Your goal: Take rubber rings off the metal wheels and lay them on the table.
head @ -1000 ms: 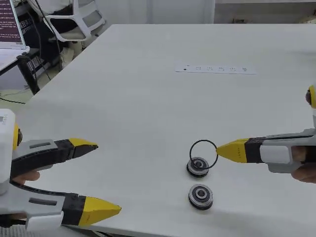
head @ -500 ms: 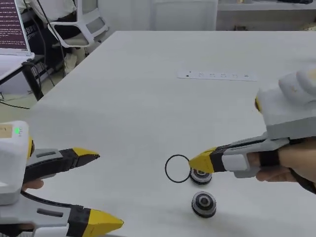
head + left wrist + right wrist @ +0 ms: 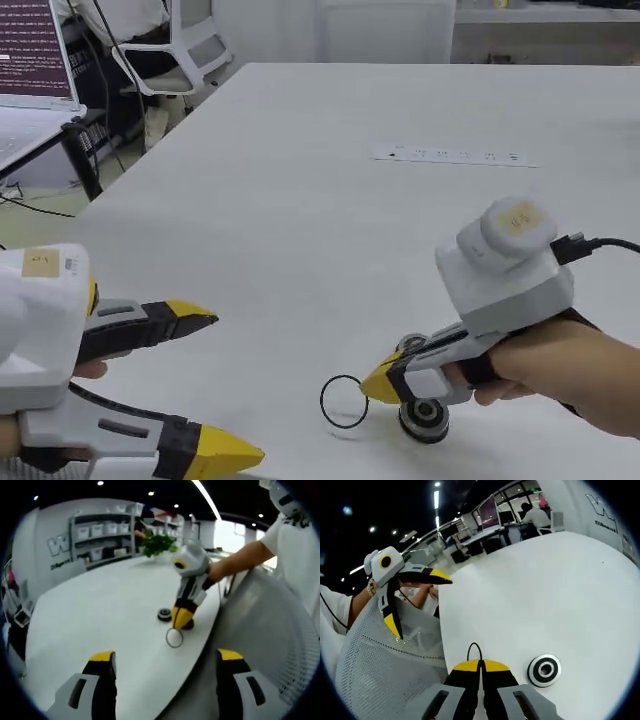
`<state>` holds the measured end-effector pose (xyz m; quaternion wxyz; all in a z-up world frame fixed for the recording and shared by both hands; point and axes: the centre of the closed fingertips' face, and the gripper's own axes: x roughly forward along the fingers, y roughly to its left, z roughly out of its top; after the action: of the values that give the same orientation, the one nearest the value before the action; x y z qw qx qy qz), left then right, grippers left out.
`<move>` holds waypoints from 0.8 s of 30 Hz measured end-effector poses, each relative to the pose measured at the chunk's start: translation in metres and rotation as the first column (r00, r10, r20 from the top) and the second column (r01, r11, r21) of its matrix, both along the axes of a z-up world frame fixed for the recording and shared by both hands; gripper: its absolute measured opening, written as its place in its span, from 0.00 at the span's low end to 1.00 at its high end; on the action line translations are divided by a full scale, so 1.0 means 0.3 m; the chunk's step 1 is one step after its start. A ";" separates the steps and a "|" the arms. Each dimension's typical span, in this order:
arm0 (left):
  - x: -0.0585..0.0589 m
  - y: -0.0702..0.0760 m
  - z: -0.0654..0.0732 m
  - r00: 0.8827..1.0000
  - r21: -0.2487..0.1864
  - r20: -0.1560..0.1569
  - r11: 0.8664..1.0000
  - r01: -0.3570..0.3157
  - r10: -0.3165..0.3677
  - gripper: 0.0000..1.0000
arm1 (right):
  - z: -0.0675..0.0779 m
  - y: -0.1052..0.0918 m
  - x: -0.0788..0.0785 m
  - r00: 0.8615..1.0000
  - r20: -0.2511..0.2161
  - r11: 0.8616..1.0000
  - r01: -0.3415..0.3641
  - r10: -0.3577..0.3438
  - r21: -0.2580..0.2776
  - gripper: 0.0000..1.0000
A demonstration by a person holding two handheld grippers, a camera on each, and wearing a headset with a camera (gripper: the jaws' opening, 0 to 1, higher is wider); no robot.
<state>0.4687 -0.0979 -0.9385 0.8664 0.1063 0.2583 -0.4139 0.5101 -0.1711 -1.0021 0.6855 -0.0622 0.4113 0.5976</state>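
Danger here comes mostly from the near edge of the worktop [image 3: 300, 180]. The right gripper [image 3: 378, 386] has its fingers pressed together on a thin black rubber ring [image 3: 344, 402]. The ring sticks out from the yellow tips, low over the worktop and close to that near edge. Whether it already touches the surface I cannot tell; a faint shadow lies just under it. If the fingers let go while the ring stands on its rim, I think it may roll. The way to the edge is short, so it could drop to the floor. Soft rubber may also cling to one finger and come up again with the hand.

Two metal wheels lie by this gripper. The near wheel [image 3: 424, 418] is just under the hand and closest to the edge, and the far wheel [image 3: 410, 345] is partly hidden behind the gripper. The hand is low, so a careless turn of the wrist could push the near wheel over the edge.

The left gripper [image 3: 232, 390] hovers with its fingers wide apart, holding nothing. It is over the near left part of the worktop, well apart from the ring. From there it cannot steady a wheel if one starts to move.
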 end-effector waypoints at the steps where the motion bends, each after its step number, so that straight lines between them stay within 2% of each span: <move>1: -0.004 -0.004 -0.003 1.000 0.010 0.000 1.000 0.012 -0.012 0.83 | -0.008 -0.006 0.001 1.000 -0.011 1.000 0.005 -0.005 -0.005 0.00; 3: -0.009 -0.006 -0.012 1.000 0.030 -0.005 0.999 0.025 -0.025 0.82 | -0.020 -0.011 0.013 1.000 0.000 1.000 0.027 -0.027 -0.014 0.00; 6: -0.009 -0.007 -0.013 1.000 0.020 -0.011 0.999 0.027 -0.026 0.82 | -0.029 -0.018 0.035 0.998 0.041 0.998 0.052 -0.051 -0.021 0.00; 8: -0.008 -0.006 -0.013 1.000 0.017 -0.013 1.000 0.023 -0.023 0.82 | -0.029 -0.017 0.029 0.998 0.040 0.999 0.046 -0.045 -0.019 0.00; 10: -0.008 -0.001 -0.018 1.000 0.027 -0.017 0.999 0.019 -0.019 0.82 | -0.032 -0.017 0.038 0.997 0.061 0.998 0.053 -0.052 -0.019 0.00; 11: -0.009 0.002 -0.024 1.000 0.038 -0.021 0.999 0.020 -0.019 0.82 | -0.032 -0.018 0.045 0.995 0.081 0.998 0.055 -0.053 -0.020 0.01; 14: -0.009 0.002 -0.024 1.000 0.041 -0.020 0.999 0.022 -0.021 0.82 | -0.027 -0.023 0.050 0.994 0.095 0.998 0.056 -0.054 -0.024 0.07; 16: -0.009 0.006 -0.025 1.000 0.041 -0.022 0.999 0.017 -0.016 0.82 | -0.015 -0.034 0.064 0.990 0.124 0.998 0.067 -0.063 -0.023 0.09; 19: -0.007 0.008 -0.024 1.000 0.040 -0.021 0.999 0.011 -0.010 0.82 | 0.007 -0.050 0.071 0.988 0.142 0.998 0.057 -0.055 -0.015 0.08; 22: -0.006 0.008 -0.023 1.000 0.039 -0.019 0.999 0.007 -0.006 0.81 | 0.057 -0.068 0.083 0.983 0.172 0.998 0.060 -0.065 0.029 0.08; 24: -0.006 0.008 -0.023 1.000 0.041 -0.020 0.999 0.007 -0.006 0.81 | 0.084 -0.087 0.093 0.978 0.196 0.997 0.069 -0.075 0.038 0.09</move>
<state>0.4669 -0.0954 -0.9454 0.8602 0.1208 0.2749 -0.4123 0.5379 -0.1972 -0.9770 0.7451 -0.0953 0.3339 0.5695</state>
